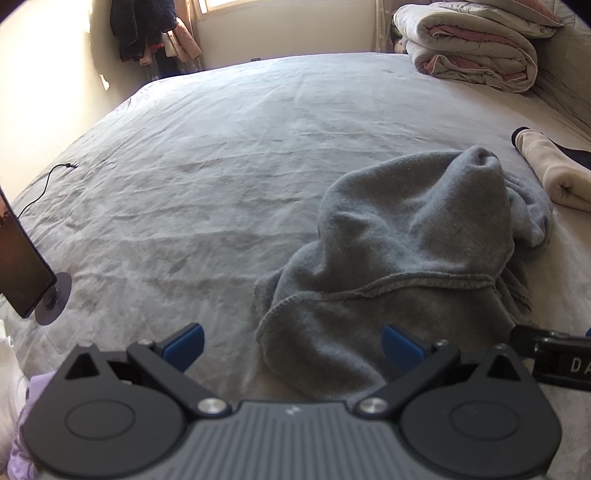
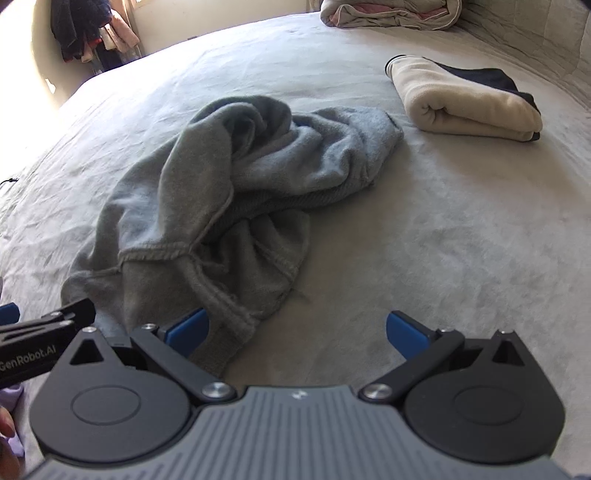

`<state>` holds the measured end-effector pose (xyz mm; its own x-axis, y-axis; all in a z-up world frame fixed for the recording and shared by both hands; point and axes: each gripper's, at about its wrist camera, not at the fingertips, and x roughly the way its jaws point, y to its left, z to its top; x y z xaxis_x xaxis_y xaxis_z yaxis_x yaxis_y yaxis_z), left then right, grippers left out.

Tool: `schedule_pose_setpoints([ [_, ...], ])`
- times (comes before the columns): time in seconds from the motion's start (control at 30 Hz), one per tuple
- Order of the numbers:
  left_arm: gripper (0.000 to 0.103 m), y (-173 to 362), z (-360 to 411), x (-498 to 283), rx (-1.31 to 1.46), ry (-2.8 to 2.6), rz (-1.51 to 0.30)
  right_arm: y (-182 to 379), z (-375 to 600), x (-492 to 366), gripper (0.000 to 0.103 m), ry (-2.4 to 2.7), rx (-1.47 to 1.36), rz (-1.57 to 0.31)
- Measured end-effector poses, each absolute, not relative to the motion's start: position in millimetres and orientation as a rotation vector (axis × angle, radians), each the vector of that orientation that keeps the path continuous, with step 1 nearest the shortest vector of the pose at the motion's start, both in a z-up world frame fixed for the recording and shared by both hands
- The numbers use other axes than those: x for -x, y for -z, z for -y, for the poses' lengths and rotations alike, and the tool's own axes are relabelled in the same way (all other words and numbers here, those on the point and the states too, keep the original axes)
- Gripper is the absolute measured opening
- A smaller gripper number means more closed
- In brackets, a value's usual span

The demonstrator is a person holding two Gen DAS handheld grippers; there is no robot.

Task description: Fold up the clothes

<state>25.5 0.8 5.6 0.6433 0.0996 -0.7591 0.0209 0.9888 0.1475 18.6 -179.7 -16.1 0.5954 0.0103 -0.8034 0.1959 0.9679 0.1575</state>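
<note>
A crumpled grey sweatshirt (image 1: pixel 399 258) lies in a heap on the grey bed sheet (image 1: pixel 221 166); it also shows in the right wrist view (image 2: pixel 221 192). My left gripper (image 1: pixel 291 345) is open, low over the sheet, with the garment's near hem between its blue fingertips. My right gripper (image 2: pixel 295 332) is open just to the right of it, its left fingertip at the garment's near edge. The left gripper's body shows at the left edge of the right wrist view (image 2: pixel 37 343). Neither gripper holds anything.
A folded cream garment (image 2: pixel 465 107) with a dark piece under it lies to the far right. A folded quilt (image 1: pixel 476 48) sits at the bed's far corner. A phone on a stand (image 1: pixel 26 273) and a cable (image 1: pixel 48 181) are at the left. Clothes (image 1: pixel 147 29) hang by the wall.
</note>
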Motion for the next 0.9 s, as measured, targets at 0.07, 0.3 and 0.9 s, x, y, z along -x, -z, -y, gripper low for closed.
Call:
schedule_pose_setpoints([
  [0.07, 0.103, -7.7, 2.5, -34.8, -0.155, -0.022, -0.878, 7.1, 183.6, -26.3, 0.103, 0.112, -0.231, -0.916],
  [0.3, 0.103, 19.7, 11.8, -55.7, -0.150, 0.055, -0.908, 12.9, 183.2, -56.8, 0.103, 0.131, -0.165, -0.916],
  [0.9, 0.102, 30.3, -1.7, -62.1, -0.079, 0.169, -0.896, 49.6, 174.3, -60.6, 0.103, 0.123, -0.076, -0.871],
])
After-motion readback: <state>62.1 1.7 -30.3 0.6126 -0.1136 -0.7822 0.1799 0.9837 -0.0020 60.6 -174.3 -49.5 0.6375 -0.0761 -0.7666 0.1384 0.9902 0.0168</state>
